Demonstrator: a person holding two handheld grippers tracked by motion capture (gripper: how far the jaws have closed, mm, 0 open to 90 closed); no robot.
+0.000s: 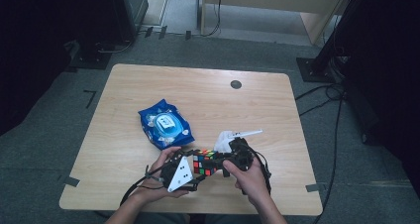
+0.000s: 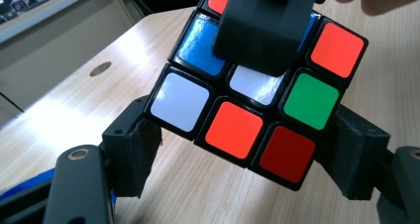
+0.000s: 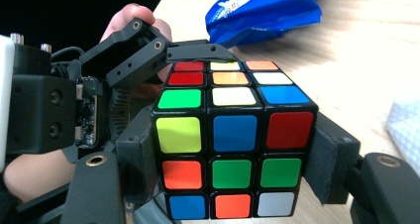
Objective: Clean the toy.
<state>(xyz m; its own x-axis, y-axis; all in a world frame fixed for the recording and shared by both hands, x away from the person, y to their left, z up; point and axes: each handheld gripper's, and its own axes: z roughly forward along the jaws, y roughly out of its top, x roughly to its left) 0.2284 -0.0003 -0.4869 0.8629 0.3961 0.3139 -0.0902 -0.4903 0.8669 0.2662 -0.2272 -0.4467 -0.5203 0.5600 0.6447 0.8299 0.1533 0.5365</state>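
Note:
A Rubik's cube (image 1: 205,163) with mixed colours is held just above the table's front edge, between both grippers. My left gripper (image 1: 194,168), with a grey three-cornered plate on top, comes at it from the left. In the left gripper view the cube (image 2: 237,125) sits tilted between the left gripper's (image 2: 240,149) pads, which press on two opposite sides. My right gripper (image 1: 221,163) comes from the right. In its own view the right gripper (image 3: 235,164) has its pads clamped on the cube's (image 3: 233,135) lower layers. One right jaw lies across the cube's top in the left gripper view.
A blue pack of wet wipes (image 1: 165,124) lies mid-table, just behind the hands. A crumpled white wipe (image 1: 225,139) lies by the right gripper. A round cable hole (image 1: 236,84) sits near the wooden table's (image 1: 148,80) far edge. Dark stands and cables are on the floor around it.

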